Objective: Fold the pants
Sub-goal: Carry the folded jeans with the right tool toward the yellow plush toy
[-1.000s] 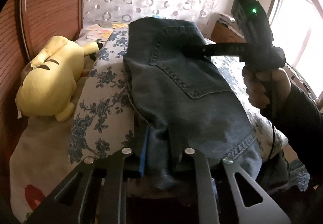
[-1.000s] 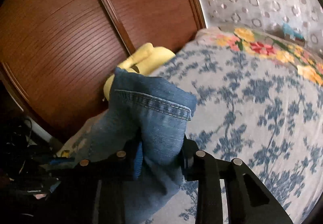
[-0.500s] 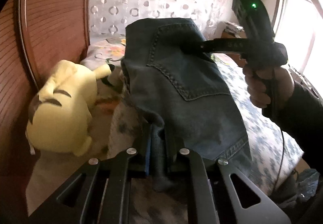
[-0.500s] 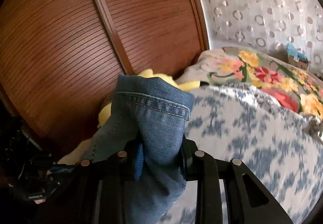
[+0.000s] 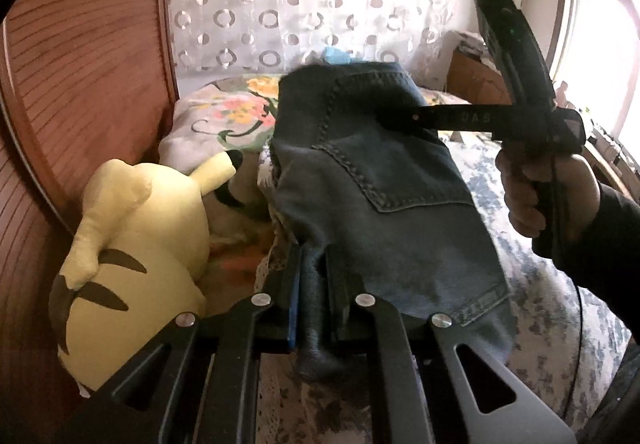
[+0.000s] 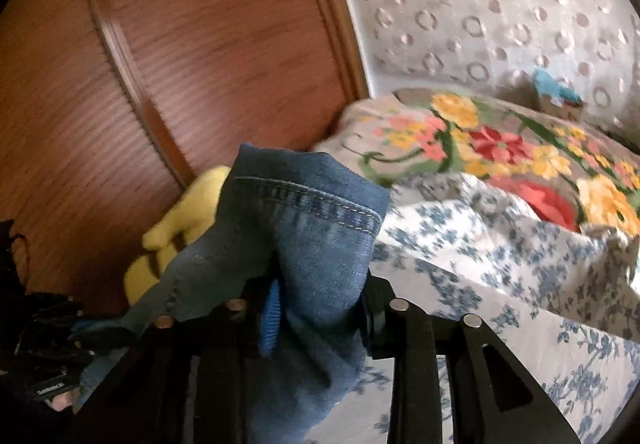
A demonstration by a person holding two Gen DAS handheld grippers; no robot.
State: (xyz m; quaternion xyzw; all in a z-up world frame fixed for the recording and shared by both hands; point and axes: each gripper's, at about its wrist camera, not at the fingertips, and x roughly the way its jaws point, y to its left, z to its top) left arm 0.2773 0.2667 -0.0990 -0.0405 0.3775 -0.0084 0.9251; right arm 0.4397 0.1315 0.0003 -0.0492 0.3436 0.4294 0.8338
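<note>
Blue denim pants [image 5: 380,184] hang folded in the air between my two grippers, back pocket facing the left wrist view. My left gripper [image 5: 316,284] is shut on a bunched edge of the denim near the camera. At the far end my right gripper [image 5: 386,117], held by a hand [image 5: 548,188], clamps the other edge. In the right wrist view the hemmed denim [image 6: 312,220] fills the gap of the right gripper [image 6: 320,308]; its jaws are opening, with cloth still touching both pads. The left gripper [image 6: 90,326] shows dimly at lower left.
A yellow plush toy [image 5: 136,244] lies against the wooden headboard [image 5: 80,64] on the left. A flowered pillow [image 6: 500,148] rests at the bed's head. The blue-flowered bedsheet [image 6: 500,304] spreads below and to the right. A window glows at far right.
Both grippers have carried the pants toward the headboard and pillow; the plush toy and pillow now look much closer. The right jaws stand slightly wider around the denim.
</note>
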